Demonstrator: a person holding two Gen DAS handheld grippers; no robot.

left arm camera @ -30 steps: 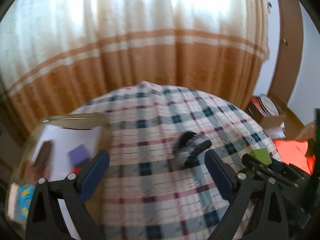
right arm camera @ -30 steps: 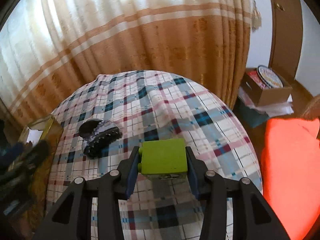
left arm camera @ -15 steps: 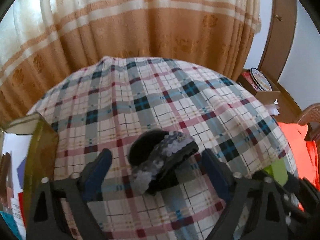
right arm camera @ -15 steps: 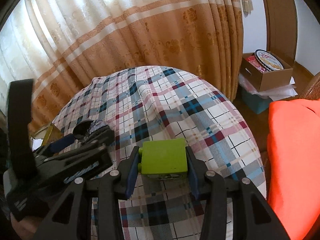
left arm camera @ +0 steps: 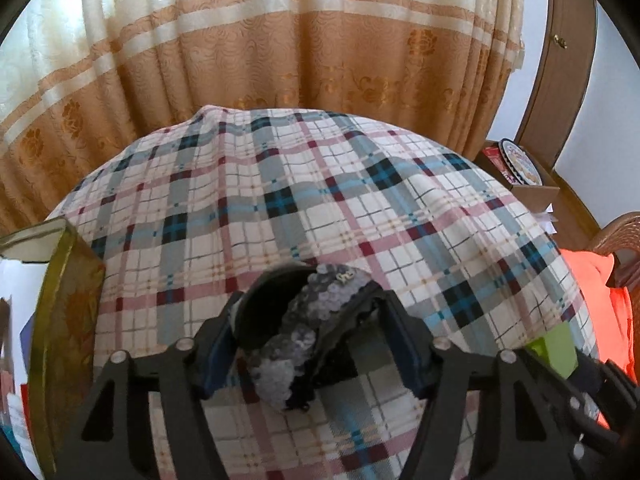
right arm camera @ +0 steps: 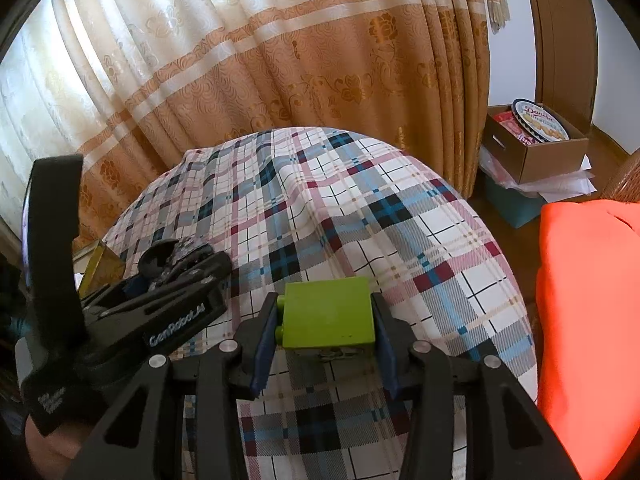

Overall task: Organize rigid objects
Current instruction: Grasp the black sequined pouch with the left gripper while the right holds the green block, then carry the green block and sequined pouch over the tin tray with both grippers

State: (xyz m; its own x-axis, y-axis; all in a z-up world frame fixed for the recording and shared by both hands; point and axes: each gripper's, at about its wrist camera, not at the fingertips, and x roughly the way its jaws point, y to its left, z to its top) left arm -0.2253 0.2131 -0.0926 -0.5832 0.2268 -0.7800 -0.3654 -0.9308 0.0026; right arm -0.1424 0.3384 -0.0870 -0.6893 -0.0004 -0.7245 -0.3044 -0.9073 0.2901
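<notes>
Left gripper: jaws narrowed onto a black hair claw clip with a band of grey sequins along its top. Both blue pads press the clip's sides — the hold looks firm. The clip lies slanted between the fingers, its rounded black end pointing toward the far-left of the cloth, its toothed end toward the camera. Whether it rests on the cloth or is just lifted off it, I cannot tell. From the right wrist view the same gripper sits at the left side of the surface with the clip poking out ahead of its fingers.

At the left edge of the surface stands a gold-walled box; its contents are mostly cut off by the frame.

Carrier: a surface covered by a plaid tablecloth — white, grey, blue and maroon checks, with ridges near the far edge. Behind it hangs an orange and cream curtain.

Right gripper: jaws closed on a lime-green block, one pad on each side face. The block is boxy, with studs on its left face, and held level over the near middle of the cloth. In the left wrist view only a corner of this block shows, at the near-right edge.

Right of the surface: an orange cushion and a cardboard box on the floor.
</notes>
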